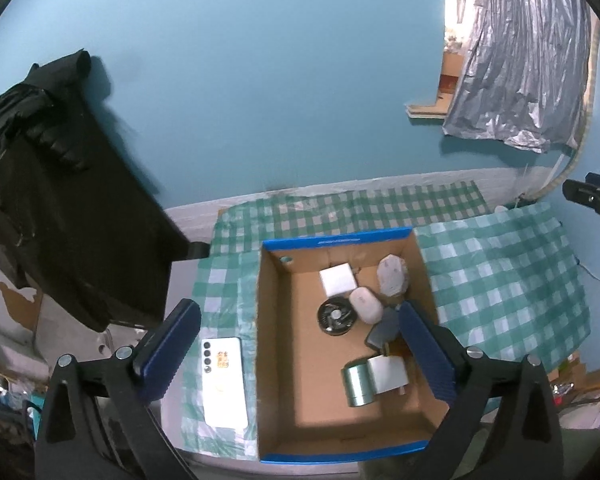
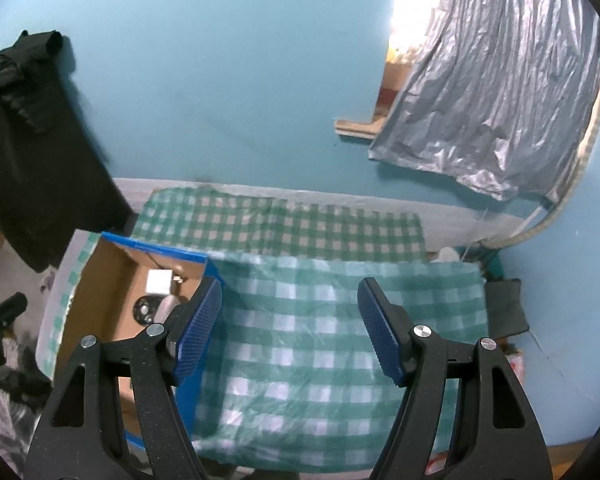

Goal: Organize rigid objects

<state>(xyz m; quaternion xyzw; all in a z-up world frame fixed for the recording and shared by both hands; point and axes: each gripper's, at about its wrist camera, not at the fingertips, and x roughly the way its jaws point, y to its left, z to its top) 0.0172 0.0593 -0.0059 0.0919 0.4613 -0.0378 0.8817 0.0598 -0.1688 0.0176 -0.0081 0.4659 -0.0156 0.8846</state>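
Cardboard box point(image 1: 276, 360) with blue rim sits near the left edge of my green-checked tabletop point(image 1: 500, 280), holding a silver roll point(image 1: 358, 384), white case point(image 1: 366, 304), black disc point(image 1: 334, 316) and others. White phone point(image 1: 224, 380) lies just left of it. My left hand-held gripper point(image 1: 300, 356) hangs wide open, empty; my right hand-held gripper point(image 2: 290, 328) is partly open, empty.

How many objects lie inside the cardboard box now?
6 visible in the blue-rimmed cardboard box: white square box, grey stone, white oval case, black round disc, dark flat case, green-and-silver tape roll. The finger may hide more.
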